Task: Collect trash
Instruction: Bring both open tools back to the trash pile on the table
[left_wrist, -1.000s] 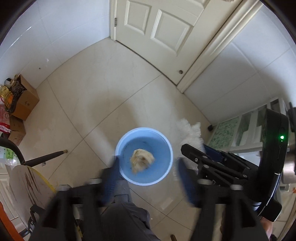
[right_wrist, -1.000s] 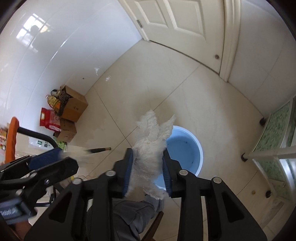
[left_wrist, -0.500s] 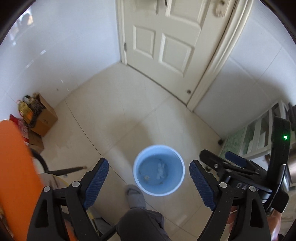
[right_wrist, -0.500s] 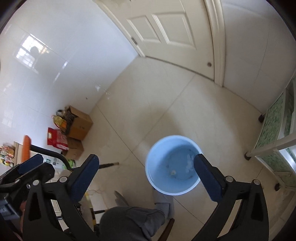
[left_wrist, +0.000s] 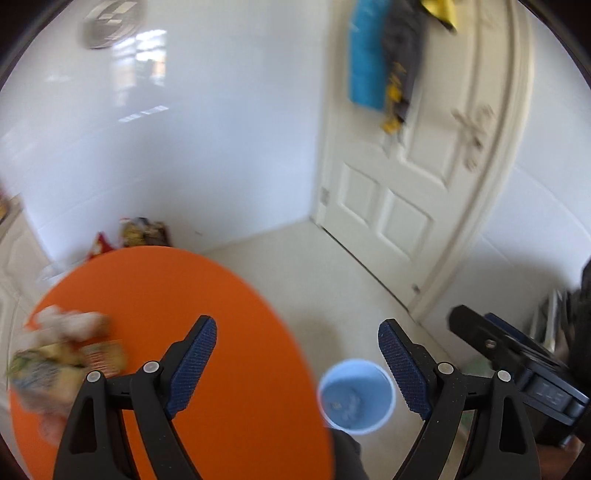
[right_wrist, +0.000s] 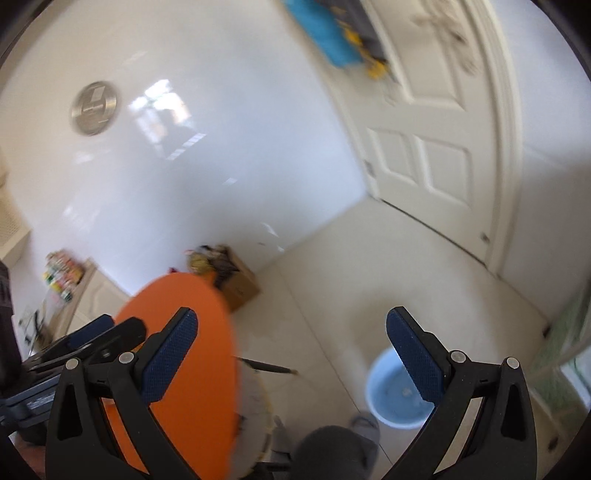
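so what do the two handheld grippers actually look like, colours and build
Both look alike. The left gripper has a matte black plastic frame with triangular cutouts, silver round pivot bolts, and two fingers tipped with dark blue, finely textured pads. The right gripper is the same: black arms, silver bolts, blue cross-hatched pads. No cables or sleeves are visible.

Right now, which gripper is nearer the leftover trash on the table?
The left gripper: the wrappers lie on the orange table just beside its left finger.
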